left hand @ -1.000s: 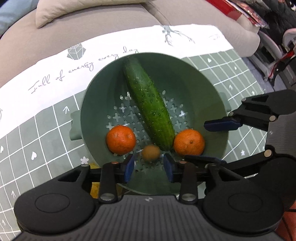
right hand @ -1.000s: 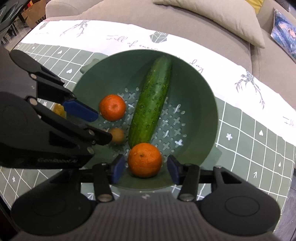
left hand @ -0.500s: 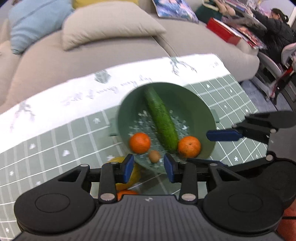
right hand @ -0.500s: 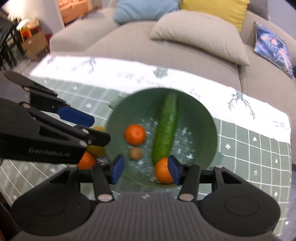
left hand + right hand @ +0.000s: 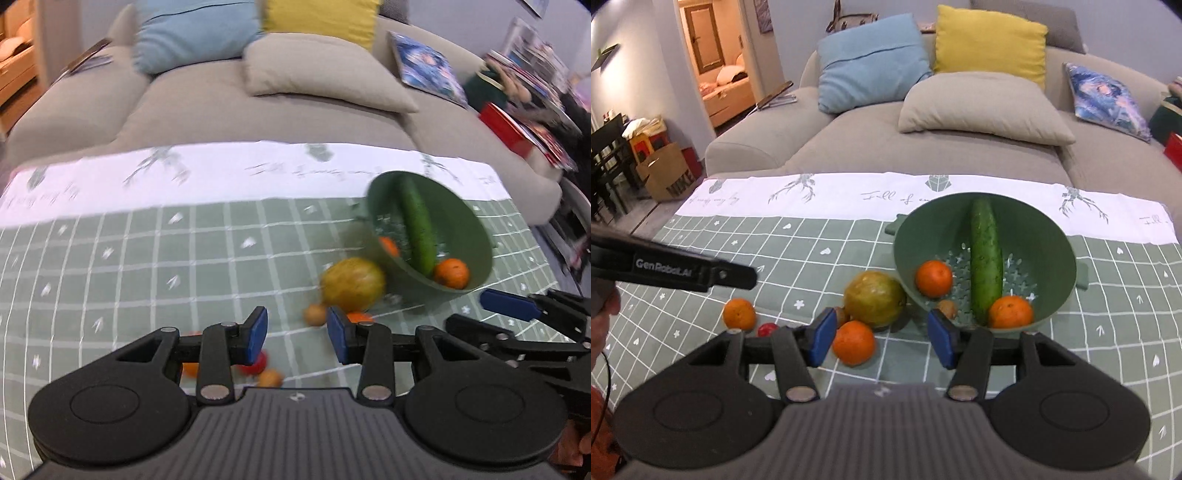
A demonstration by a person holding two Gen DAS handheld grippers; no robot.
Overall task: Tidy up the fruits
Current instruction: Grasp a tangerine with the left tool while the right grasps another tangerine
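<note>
**Loose tangerine lies straight ahead of the right hand-held gripper**

Between the blue pads of the right hand-held gripper [image 5: 882, 338], and a little beyond them, a loose tangerine [image 5: 854, 342] sits on the counter [image 5: 738, 236], so the right hand looks the nearer of the two to it. Its jaws are spread with nothing pinched. The fruit is round, with no long axis to line up on. Just behind it lie a large yellow-green mango [image 5: 874, 298] and a small brown fruit, possibly a longan [image 5: 842, 314]; further left are a second tangerine [image 5: 739, 314] and a small red fruit [image 5: 767, 328].

To the right stands the green colander bowl [image 5: 1063, 258], holding a cucumber [image 5: 986, 258] whose long axis runs away from the camera, two tangerines and a small brown fruit.

The left hand-held gripper [image 5: 297, 334] is also spread and empty, over bare cloth, with the mango ahead and to its right; that view is blurred.

A green grid-patterned tablecloth with a white printed border covers the counter. Behind it is a grey sofa [image 5: 923, 147] with blue, yellow and beige cushions, and a doorway at far left.
</note>
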